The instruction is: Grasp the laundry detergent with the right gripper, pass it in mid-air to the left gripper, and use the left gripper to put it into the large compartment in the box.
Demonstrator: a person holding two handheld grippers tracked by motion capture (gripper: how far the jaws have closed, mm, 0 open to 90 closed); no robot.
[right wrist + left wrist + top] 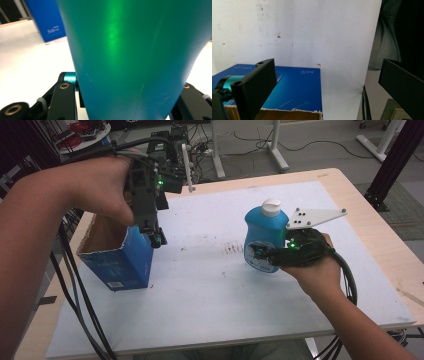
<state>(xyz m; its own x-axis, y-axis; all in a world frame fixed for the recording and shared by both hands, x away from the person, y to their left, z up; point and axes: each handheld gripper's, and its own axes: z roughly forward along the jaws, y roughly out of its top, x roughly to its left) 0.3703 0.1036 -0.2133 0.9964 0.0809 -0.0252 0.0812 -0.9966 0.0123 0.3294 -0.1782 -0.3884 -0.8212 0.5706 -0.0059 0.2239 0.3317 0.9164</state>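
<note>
A blue bottle [262, 231] with a white cap stands upright on the white mat [200, 290] right of centre. My right gripper [261, 254] is shut on its lower body from the right. In the right gripper view the bottle [132, 50] spans the gap between the jaws of that gripper [127, 100]. At the left stands a blue carton [125, 262] with its top torn open. My left gripper [154, 237] hangs over the carton's right rim, pointing down. In the left gripper view this gripper [326, 65] is open, with nothing between the jaws and the carton [294, 87] below.
The mat covers most of a pale wooden table [385, 240]. Cables [75, 285] trail off the left edge. Behind the table stand desk legs [275, 150] and equipment on the floor. The blue carton [47, 20] shows far off in the right gripper view.
</note>
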